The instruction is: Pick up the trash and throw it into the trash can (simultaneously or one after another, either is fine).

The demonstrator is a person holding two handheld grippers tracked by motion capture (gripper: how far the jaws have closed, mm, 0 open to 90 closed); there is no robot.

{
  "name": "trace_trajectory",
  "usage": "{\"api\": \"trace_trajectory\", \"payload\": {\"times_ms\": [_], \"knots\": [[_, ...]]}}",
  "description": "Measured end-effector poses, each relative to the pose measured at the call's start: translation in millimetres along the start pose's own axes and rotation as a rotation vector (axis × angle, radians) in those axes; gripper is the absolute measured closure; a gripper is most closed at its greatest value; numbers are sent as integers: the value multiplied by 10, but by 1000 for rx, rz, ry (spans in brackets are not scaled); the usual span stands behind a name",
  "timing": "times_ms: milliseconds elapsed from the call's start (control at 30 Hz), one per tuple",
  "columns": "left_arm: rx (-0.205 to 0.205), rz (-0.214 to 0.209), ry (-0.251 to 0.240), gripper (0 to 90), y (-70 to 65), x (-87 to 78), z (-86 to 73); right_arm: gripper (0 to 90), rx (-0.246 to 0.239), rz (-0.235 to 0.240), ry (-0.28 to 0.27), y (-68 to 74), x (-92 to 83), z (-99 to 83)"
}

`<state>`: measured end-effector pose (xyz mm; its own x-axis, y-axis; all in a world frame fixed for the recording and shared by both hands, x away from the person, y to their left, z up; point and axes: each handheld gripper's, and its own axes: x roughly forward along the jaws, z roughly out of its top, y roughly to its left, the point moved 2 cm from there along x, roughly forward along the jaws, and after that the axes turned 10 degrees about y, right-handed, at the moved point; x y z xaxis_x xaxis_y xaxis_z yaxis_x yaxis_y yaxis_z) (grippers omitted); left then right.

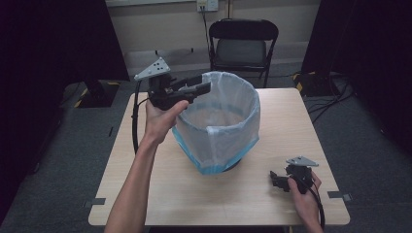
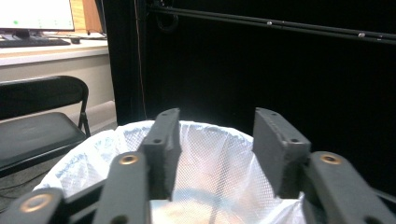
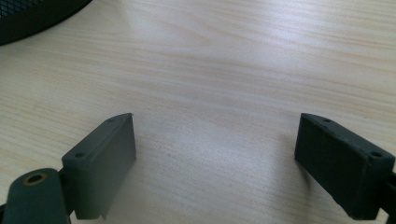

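Dark curtains surrounded your pale wooden surface (image 1: pixel 194 189), where a round bin lined with a white plastic bag (image 1: pixel 221 121) stood at the centre. Your left claw (image 1: pixel 197 89) hung at the bag's rim, jaws apart and empty. Your right claw (image 1: pixel 276 179) rested near the front edge, jaws wide apart. Closing carelessly could have dragged the loose liner off the rim.

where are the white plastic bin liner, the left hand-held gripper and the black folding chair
white plastic bin liner (image 1: pixel 228 138): high view, on the folded-over front outside the bin
left hand-held gripper (image 1: pixel 206 86): high view, between its jaw tips at the bin's rim
black folding chair (image 1: pixel 241 52): high view, on the seat
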<state>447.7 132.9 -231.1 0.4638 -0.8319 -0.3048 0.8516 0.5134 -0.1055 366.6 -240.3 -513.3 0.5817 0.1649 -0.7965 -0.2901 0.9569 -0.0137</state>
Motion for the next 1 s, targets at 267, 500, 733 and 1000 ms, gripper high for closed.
{"api": "trace_trajectory", "payload": {"times_ms": [267,500,733,1000], "knots": [[13,-3,6,378,26,-43,-29,117,0,0,0,0,0,0],[24,20,9,313,15,-92,-38,117,0,0,0,0,0,0],[29,30,21,261,42,-138,-87,117,0,0,0,0,0,0],[6,69,26,201,119,-254,-147,117,0,0,0,0,0,0]]}}
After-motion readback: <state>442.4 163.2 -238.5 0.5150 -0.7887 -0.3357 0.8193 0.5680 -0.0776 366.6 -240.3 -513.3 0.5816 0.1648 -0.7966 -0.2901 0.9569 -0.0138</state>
